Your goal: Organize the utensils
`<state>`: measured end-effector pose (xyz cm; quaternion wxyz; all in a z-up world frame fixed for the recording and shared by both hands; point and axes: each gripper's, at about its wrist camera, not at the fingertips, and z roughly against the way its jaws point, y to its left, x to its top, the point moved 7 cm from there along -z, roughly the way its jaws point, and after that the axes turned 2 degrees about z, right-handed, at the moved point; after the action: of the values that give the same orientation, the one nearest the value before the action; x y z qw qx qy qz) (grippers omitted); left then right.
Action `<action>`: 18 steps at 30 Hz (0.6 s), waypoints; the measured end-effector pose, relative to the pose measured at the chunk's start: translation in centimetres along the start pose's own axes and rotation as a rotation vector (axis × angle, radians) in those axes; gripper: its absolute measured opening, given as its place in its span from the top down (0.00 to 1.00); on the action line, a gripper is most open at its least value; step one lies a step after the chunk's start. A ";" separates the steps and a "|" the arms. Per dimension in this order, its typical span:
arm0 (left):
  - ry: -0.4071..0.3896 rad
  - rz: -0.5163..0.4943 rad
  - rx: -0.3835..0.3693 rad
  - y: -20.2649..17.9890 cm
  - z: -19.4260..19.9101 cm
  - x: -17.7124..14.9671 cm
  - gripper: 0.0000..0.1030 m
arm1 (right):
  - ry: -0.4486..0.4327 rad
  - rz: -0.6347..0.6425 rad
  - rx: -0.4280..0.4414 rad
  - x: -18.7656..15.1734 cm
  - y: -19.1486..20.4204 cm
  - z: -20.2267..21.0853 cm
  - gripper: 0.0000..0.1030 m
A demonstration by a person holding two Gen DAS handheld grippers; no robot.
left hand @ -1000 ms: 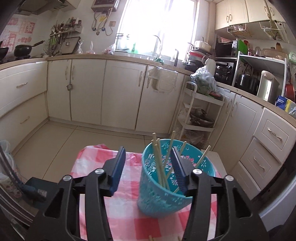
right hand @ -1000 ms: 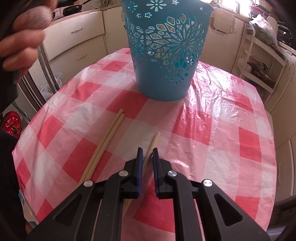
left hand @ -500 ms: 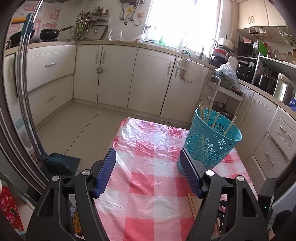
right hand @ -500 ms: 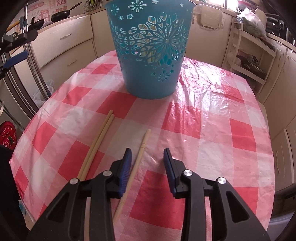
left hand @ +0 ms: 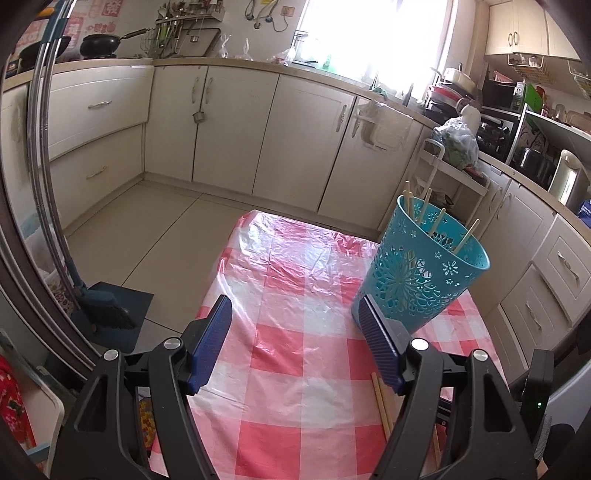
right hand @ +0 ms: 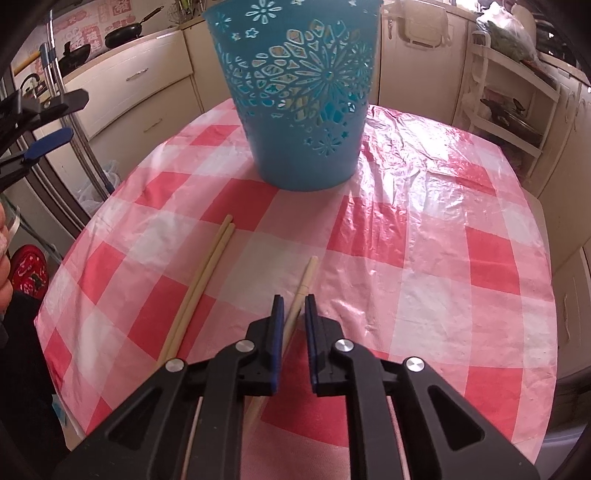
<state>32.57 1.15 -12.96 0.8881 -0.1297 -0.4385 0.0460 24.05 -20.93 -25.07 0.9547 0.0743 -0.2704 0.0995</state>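
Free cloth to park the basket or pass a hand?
Bare: right half of the tablecloth, right of the basket and the single chopstick; also the far-left cloth beside the basket. Crowded: near left, around the chopstick pair.

Black gripper (right hand: 293, 314) frames, blue ribbed pads, silver screws.

No wording can be read anywhere. The red-and-white paper decorations (left hand: 96, 18) on the wall above the cream kitchen counter (left hand: 110, 64) carry characters too blurred to make out, in both wrist views.
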 end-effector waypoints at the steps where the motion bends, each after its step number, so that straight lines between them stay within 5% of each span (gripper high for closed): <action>1: 0.004 0.000 -0.002 -0.1 -0.1 0.0 0.34 | -0.003 0.006 -0.009 0.1 0.1 -0.1 0.88; 18: 0.048 0.032 -0.025 -0.6 -1.6 -0.7 0.34 | 0.027 0.048 0.020 -0.2 0.3 0.4 0.94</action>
<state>33.44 0.15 -14.27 0.8959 -0.1488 -0.4154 0.0517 23.60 -20.76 -24.86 0.9548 0.0760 -0.2581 0.1262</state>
